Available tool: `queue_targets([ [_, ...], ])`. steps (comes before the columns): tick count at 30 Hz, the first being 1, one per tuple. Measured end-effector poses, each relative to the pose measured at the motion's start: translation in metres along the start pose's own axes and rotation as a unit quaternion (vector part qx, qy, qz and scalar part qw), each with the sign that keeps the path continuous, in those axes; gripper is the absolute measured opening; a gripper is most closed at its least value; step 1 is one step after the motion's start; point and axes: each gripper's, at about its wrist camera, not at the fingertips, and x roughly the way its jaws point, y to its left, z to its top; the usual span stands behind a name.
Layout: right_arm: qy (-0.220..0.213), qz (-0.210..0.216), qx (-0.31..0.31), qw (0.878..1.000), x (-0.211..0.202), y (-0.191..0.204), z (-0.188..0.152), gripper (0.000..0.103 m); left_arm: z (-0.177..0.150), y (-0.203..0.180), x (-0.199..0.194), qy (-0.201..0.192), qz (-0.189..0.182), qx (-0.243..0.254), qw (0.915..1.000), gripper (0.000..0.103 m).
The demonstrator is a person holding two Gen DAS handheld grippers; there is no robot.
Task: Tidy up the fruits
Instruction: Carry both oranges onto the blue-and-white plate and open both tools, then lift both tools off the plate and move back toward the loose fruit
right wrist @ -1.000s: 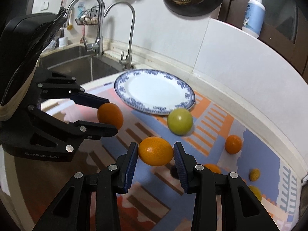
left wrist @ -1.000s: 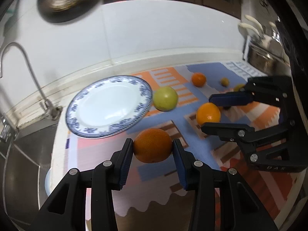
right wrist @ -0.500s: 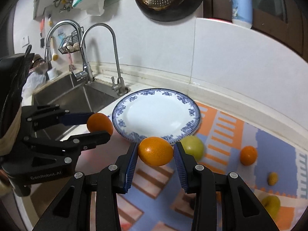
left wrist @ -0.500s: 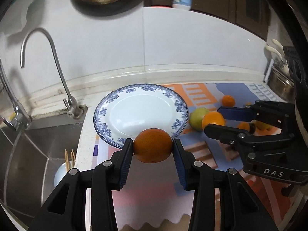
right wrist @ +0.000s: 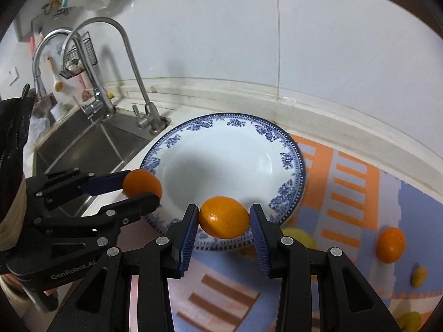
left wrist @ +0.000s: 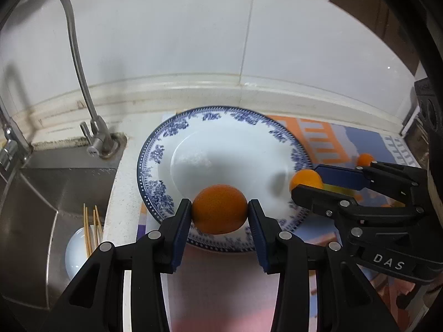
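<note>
Over the plate (left wrist: 299,149), each gripper — left (left wrist: 219,215), right (right wrist: 224,220) — clamps an orange.

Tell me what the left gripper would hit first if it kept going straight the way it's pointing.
Most likely the blue-and-white plate. The left gripper, shut on an orange, points over the plate's near rim. Height above it is unclear, so it might instead pass over and reach the white tiled wall.

Oranges (left wrist: 219,209) orange; plate (left wrist: 177,130) white, blue floral rim.
</note>
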Motion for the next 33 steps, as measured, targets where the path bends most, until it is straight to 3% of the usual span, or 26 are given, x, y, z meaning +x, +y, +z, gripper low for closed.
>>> queue_targets([
  [5,0.019,0.000,0.012,1.000,0.015,-0.005,0.006,0.039,0.000,0.007,0.016,0.019,0.000,-0.014,0.9997,0.041],
  [13,0.022,-0.005,0.012,1.000,0.020,-0.006,0.009,0.040,0.005,0.005,0.010,0.011,0.005,-0.008,0.9999,0.045],
  [17,0.013,-0.004,0.020,1.000,0.015,-0.008,0.009,0.049,0.007,0.003,-0.002,-0.001,0.014,-0.005,0.9999,0.049],
  [21,-0.004,-0.012,0.018,1.000,-0.002,-0.008,0.007,0.049,0.006,-0.004,-0.022,-0.018,0.024,-0.001,0.9996,0.050],
  [25,-0.026,-0.026,0.013,0.999,-0.026,-0.007,0.003,0.049,0.002,-0.017,-0.049,-0.042,0.038,0.014,0.9983,0.058],
  [33,-0.080,-0.057,0.019,0.995,-0.095,-0.013,-0.016,0.065,-0.008,-0.052,-0.102,-0.090,0.028,0.032,0.9951,0.069],
])
